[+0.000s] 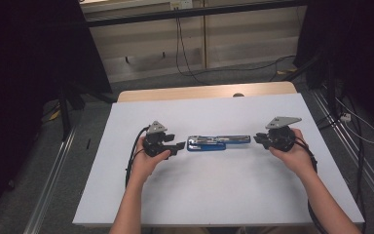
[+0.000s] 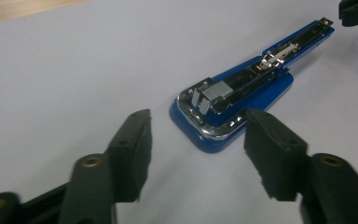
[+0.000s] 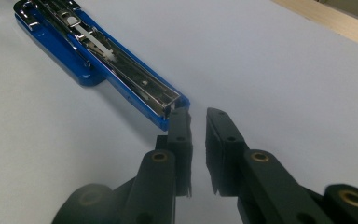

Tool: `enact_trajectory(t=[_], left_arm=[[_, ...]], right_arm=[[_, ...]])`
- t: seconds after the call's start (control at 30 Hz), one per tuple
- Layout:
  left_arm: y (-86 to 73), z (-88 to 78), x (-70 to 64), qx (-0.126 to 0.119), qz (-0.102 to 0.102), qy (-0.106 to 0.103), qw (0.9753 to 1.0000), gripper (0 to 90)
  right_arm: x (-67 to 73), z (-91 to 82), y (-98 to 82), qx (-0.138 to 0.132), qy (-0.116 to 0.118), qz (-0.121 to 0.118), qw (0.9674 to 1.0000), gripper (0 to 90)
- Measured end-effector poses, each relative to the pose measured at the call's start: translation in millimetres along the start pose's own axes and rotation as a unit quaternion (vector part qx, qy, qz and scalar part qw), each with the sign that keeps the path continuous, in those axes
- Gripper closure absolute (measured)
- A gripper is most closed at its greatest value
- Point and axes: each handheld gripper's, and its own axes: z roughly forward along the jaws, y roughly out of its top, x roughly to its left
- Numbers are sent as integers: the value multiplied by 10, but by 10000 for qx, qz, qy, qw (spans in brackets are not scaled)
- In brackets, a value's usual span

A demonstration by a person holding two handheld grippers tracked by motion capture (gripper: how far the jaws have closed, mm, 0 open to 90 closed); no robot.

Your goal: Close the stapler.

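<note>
**Stapler opened flat, both grippers at its ends**

While the blue stapler (image 1: 217, 143) lies at mid-frame in the high view, on the white table (image 1: 214, 195), its long axis runs left to right across the picture. Its wider end sits toward the left gripper (image 1: 179, 146) and its slim end reaches toward the right gripper (image 1: 258, 139). Each gripper is just beside one end, and neither appears to hold it.

From the left gripper view, the stapler (image 2: 242, 100) runs from lower centre up to the upper right, broad chromed end nearest the camera. The staple channel is exposed, with a block of staples showing near that end. The left gripper (image 2: 198, 135) has its jaws spread wide, empty, just short of the blue base.

Seen in the right gripper view, the stapler (image 3: 98, 60) stretches from the upper left down to centre, and its open channel tip is touching or nearly touching one jaw. The right gripper (image 3: 198, 116) has its jaws narrow, with a small gap and nothing between them.

Judging by this, the stapler is already opened; closing it or loading it looks still to come.
</note>
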Motion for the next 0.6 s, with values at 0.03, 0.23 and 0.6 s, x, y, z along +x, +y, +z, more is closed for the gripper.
enact_trajectory(t=[0.03, 0.23, 0.6], left_arm=[[-3, 10, -11, 21, -2, -31, 10000, 522], [-21, 75, -58, 91, 124, -65, 9999, 777], [-38, 213, -85, 53, 23, -117, 9999, 900]], right_arm=[[-10, 4, -12, -2, 21, 34, 10000, 816], [-28, 21, -39, -4, 15, 145, 9999, 831], [-25, 80, -71, 128, 166, 157, 9997, 900]])
